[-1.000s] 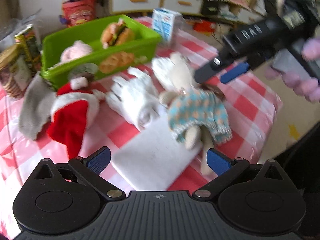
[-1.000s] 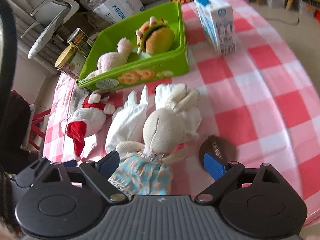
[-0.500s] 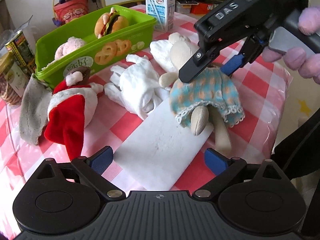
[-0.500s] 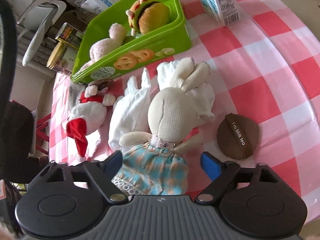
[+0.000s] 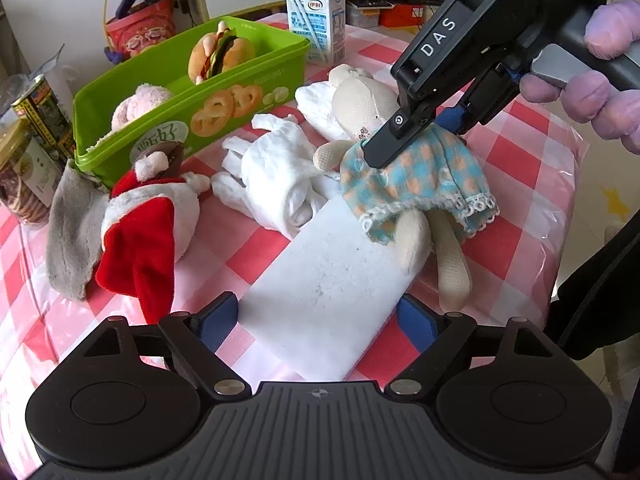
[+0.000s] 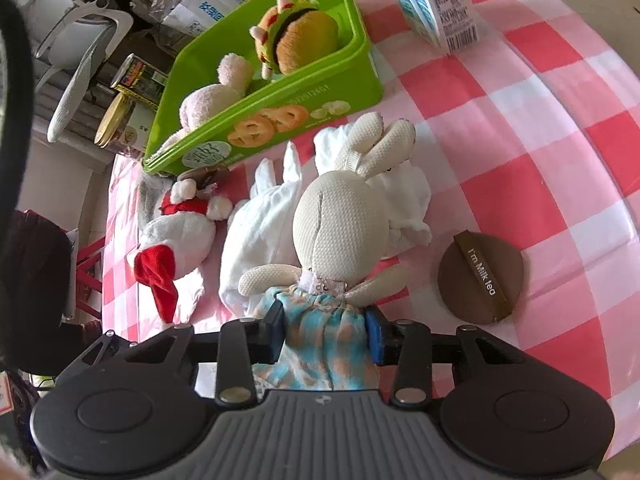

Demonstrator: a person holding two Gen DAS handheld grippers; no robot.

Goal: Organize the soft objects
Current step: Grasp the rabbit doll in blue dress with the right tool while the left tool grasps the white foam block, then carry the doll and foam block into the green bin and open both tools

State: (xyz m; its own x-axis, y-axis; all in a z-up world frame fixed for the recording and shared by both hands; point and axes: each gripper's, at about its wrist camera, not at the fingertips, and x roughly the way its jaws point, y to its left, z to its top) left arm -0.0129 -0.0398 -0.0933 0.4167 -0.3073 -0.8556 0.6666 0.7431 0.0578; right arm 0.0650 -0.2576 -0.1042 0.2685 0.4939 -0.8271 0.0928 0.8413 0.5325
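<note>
On the bench: a pink-and-white checked cloth (image 5: 520, 184) is covering it, and the soft things are lying across it.
Right tongs (image 6: 326, 330): closing from both sides on the blue-and-orange dress of the rabbit doll (image 6: 332, 224); both blue pads are pressing into the fabric at the waist.
Same tongs from the left camera (image 5: 416, 136): reaching down at a slant onto the rabbit doll (image 5: 416, 176), with a purple-gloved hand (image 5: 600, 80) gripping the handle.
Rabbit doll: lying flat on the bench, ears pointing toward the green box (image 6: 304, 92), legs resting over the edge of a white foam board (image 5: 328, 280).
Left tongs (image 5: 316, 320): standing wide apart, gripping nothing, hovering with the near end of the white foam board between the pads.
White cloth (image 5: 276, 184): lying crumpled just beside the rabbit doll, between it and the Santa-hat plush (image 5: 152, 216).
Santa-hat plush: lying on its side near the green box, with a grey cloth (image 5: 72, 220) touching its far side.
Green box: holding a burger plush (image 6: 300, 36) and a pink plush (image 6: 212, 96).
Milk carton (image 6: 436, 0): standing upright beyond the green box.
Brown round pad (image 6: 480, 278): lying flat near the doll's arm, lettered "I'm Milk tea".
Tins (image 5: 28, 148): standing at the bench edge beside the green box.
</note>
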